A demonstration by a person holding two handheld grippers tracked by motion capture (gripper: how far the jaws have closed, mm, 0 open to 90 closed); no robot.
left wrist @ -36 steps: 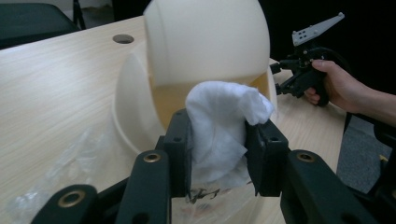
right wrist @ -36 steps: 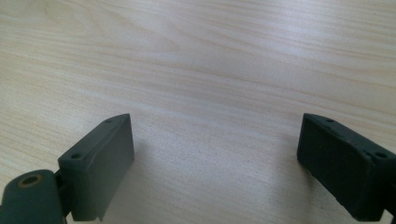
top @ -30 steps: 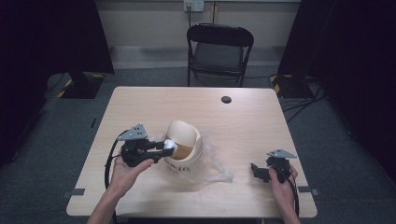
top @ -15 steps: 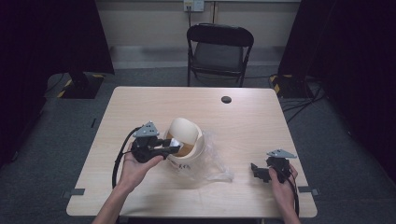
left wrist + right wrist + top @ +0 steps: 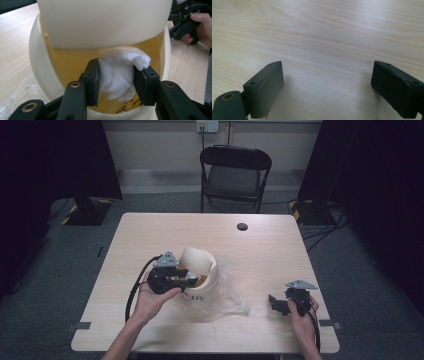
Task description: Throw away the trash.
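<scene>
Tissue wad is pinched in your left claw at frame centre, over the cream swing-lid bin's mouth for disposal; right claw rests wide on counter.

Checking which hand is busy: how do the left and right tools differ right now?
The left tool is shut on a white tissue; the right tool is open and empty. The left reaches into the cream bin; the right hovers over bare table. Both have black jaws.
</scene>
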